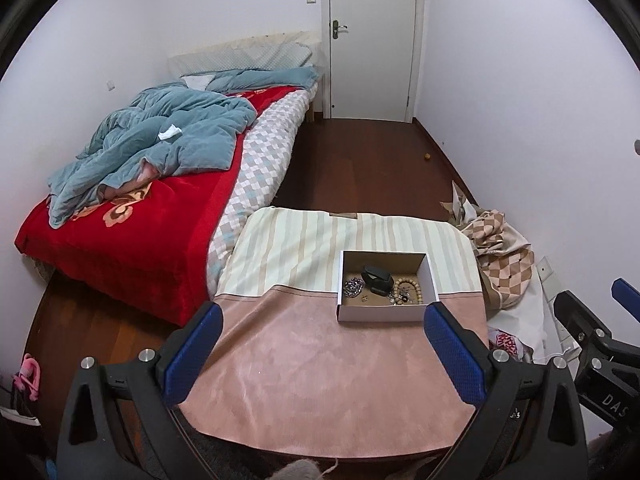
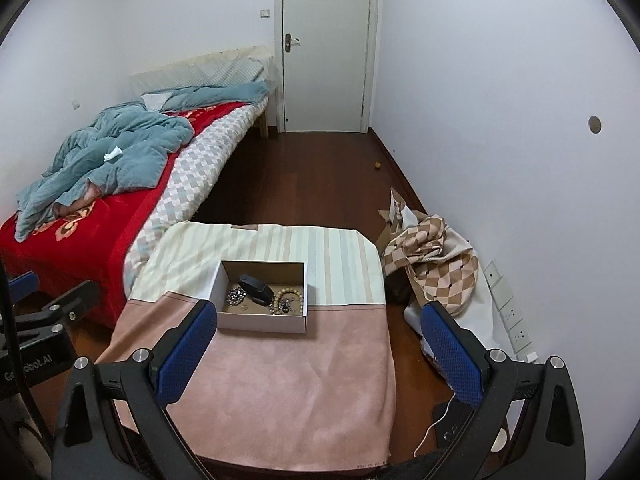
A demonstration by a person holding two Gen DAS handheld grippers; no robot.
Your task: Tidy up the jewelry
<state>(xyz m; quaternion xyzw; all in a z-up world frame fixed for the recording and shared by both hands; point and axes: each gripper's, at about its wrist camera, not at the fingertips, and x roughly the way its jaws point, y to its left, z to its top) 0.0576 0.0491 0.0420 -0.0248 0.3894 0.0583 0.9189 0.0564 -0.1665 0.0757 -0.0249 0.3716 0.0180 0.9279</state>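
An open cardboard box (image 1: 386, 312) (image 2: 260, 322) sits on the cloth-covered table (image 1: 312, 364) (image 2: 288, 380). Inside lie a black case (image 1: 377, 278) (image 2: 256, 288), a silver chain (image 1: 353, 287) (image 2: 237, 296), a wooden bead bracelet (image 1: 408, 290) (image 2: 286, 300) and small pieces. My left gripper (image 1: 323, 320) is open and empty, held above the table's near part, short of the box. My right gripper (image 2: 316, 322) is open and empty, with the box just beyond its left finger. The right gripper also shows at the right edge of the left wrist view (image 1: 592, 336).
A bed (image 1: 132, 216) (image 2: 80, 220) with a red blanket and blue quilt stands to the left. A checked cloth pile (image 1: 504, 264) (image 2: 436, 264) lies on the floor at the right by the wall. A white door (image 1: 372, 40) (image 2: 328, 44) is at the back.
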